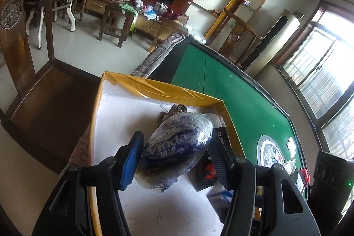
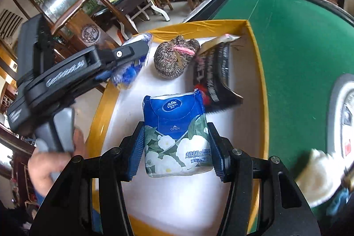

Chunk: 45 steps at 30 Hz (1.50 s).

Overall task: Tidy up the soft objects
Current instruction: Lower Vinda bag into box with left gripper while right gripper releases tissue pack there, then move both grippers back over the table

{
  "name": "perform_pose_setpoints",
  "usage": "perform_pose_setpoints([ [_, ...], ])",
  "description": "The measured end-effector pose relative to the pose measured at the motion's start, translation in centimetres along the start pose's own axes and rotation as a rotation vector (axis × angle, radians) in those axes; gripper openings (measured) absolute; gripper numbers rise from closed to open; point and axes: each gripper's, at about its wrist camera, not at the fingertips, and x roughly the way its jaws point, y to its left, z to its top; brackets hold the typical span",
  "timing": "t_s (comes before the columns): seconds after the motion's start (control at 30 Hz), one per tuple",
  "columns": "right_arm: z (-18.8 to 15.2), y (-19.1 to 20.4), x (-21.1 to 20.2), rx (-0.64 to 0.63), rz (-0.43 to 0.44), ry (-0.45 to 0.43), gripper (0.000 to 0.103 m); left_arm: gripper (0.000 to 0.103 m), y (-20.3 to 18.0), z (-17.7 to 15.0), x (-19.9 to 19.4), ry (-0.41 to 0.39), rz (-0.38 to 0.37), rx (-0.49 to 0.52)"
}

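My left gripper [image 1: 174,154] is shut on a blue-and-white Vinda tissue bag [image 1: 177,143], held above the white box floor. It also shows in the right wrist view [image 2: 130,63] at the box's left wall. My right gripper [image 2: 177,147] is shut on a blue Vinda tissue pack with white flowers [image 2: 177,134], over the box's middle. A brown knitted bundle with a pink band [image 2: 174,56] lies at the box's far end; its edge shows behind the bag in the left wrist view [image 1: 174,111]. A black packet [image 2: 214,76] lies beside it.
The white box with yellow-taped rim [image 2: 258,72] sits on a green felt table [image 2: 294,41]. A white round panel [image 1: 271,152] is set in the table. A wooden chair [image 1: 39,72] stands left of the box. A white cloth [image 2: 318,174] lies at the table's right.
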Motion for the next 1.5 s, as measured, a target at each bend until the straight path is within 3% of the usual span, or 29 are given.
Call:
perform_pose_setpoints([
  [0.33, 1.4, 0.0, 2.8, 0.030, 0.005, 0.022, 0.054, 0.059, 0.8, -0.1, 0.4, 0.034, 0.053, -0.008],
  [0.77, 1.6, 0.7, 3.3, -0.026, -0.069, 0.006, 0.054, 0.060, 0.7, -0.4, 0.4, 0.047, 0.088, 0.006],
  [1.07, 1.6, 0.9, 3.5, -0.024, -0.052, 0.022, 0.055, 0.060, 0.8, -0.3, 0.3, 0.044, 0.080, 0.003],
  [1.5, 1.6, 1.4, 1.7, -0.051, -0.057, -0.027, 0.057, 0.065, 0.0, 0.1, -0.8, -0.008, -0.020, -0.001],
])
